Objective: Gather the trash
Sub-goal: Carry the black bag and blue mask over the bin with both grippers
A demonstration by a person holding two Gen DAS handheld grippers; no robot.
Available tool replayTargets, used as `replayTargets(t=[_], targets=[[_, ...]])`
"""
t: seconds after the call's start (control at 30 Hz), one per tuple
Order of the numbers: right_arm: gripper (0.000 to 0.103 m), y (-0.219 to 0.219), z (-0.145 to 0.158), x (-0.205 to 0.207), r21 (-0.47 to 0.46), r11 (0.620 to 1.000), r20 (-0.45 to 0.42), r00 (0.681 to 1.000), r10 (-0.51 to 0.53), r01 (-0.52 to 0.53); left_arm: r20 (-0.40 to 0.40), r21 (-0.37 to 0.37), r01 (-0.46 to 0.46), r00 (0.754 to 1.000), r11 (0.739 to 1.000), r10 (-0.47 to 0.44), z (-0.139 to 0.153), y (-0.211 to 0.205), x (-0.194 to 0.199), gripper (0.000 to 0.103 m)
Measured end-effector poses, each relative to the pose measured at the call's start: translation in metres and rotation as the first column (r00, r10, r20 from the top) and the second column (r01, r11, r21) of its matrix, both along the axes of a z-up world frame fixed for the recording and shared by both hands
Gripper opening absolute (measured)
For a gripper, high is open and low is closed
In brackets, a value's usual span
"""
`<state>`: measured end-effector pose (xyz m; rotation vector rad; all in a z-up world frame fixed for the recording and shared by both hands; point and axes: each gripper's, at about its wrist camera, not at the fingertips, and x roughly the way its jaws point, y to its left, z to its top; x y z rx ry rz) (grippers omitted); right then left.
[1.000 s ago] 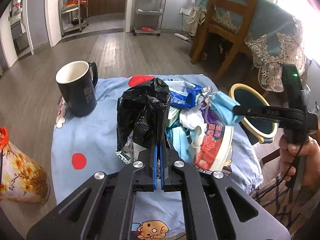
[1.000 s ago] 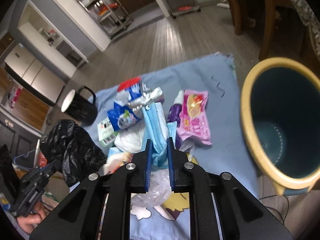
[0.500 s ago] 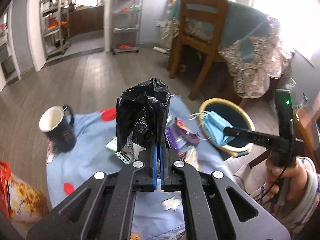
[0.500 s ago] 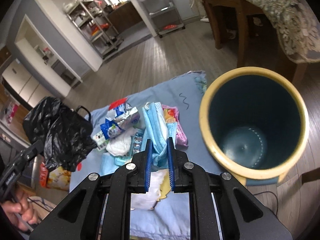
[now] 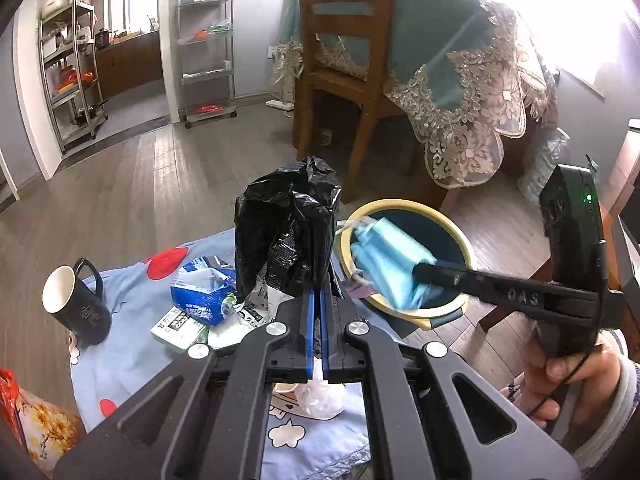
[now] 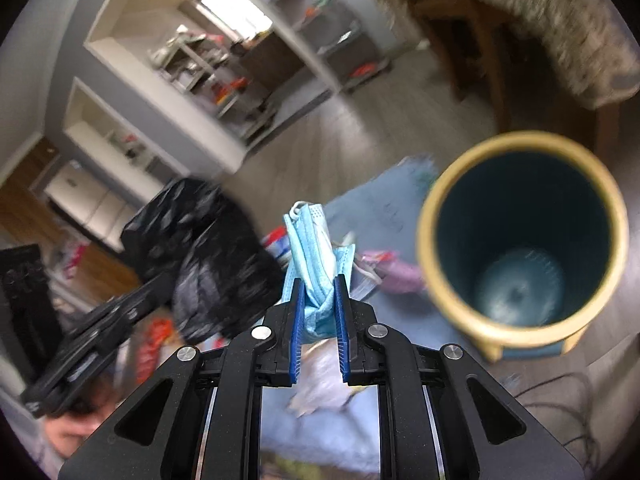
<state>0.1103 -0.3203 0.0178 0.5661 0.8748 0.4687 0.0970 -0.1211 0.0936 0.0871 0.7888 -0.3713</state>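
Right gripper (image 6: 318, 292) reaches level, apparently over the bin (image 5: 464, 240), jaws clamping mask (image 6: 316, 256); left jaws pinch bag (image 5: 286, 224).

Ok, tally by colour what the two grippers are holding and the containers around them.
Black: 2, the trash bag in the left gripper and the mug.
Light blue: 1, the face mask in the right gripper.
Yellow-rimmed teal: 1, the bin.
Total: 4.

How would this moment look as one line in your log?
left hand-held gripper: shut on black bag | right hand-held gripper: shut on blue mask, by bin
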Motion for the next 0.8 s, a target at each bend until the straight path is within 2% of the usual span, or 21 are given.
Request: replayTargets(t=[0.17, 0.37, 0.43, 0.5, 0.6, 0.8], targets=[[0.016, 0.010, -0.013, -0.006, 0.000, 0.998, -0.062, 0.996, 0.065, -0.065, -0.013, -0.001, -0.029, 0.999, 1.000, 0.029, -0.005, 0.009, -0.001, 0.001], [0.016, 0.012, 0.007, -0.019, 0.045, 0.992, 0.027, 0.992, 0.121, -0.122, -0.034, -0.001, -0.058, 0.998, 0.998, 0.058, -0.016, 0.027, -0.005, 0.001], [0.016, 0.013, 0.007, -0.021, -0.003, 0.993, 0.024, 0.993, 0.118, -0.118, -0.036, -0.006, -0.060, 0.998, 0.998, 0.060, -0.017, 0.030, -0.007, 0.001], [0.016, 0.017, -0.006, -0.018, -0.112, 0.988, -0.058, 0.993, 0.101, -0.107, -0.038, -0.014, -0.061, 0.997, 0.998, 0.060, -0.018, 0.031, -0.008, 0.001], [0.016, 0.011, -0.039, -0.018, -0.145, 0.986, -0.193, 0.980, 0.059, -0.088, -0.040, -0.026, -0.050, 0.998, 0.998, 0.049, -0.020, 0.028, -0.006, 0.001], [0.016, -0.003, -0.060, -0.030, -0.267, 0.962, -0.265, 0.964, -0.016, -0.057, -0.070, -0.041, 0.005, 0.998, 0.999, -0.008, -0.036, 0.005, -0.004, 0.001]])
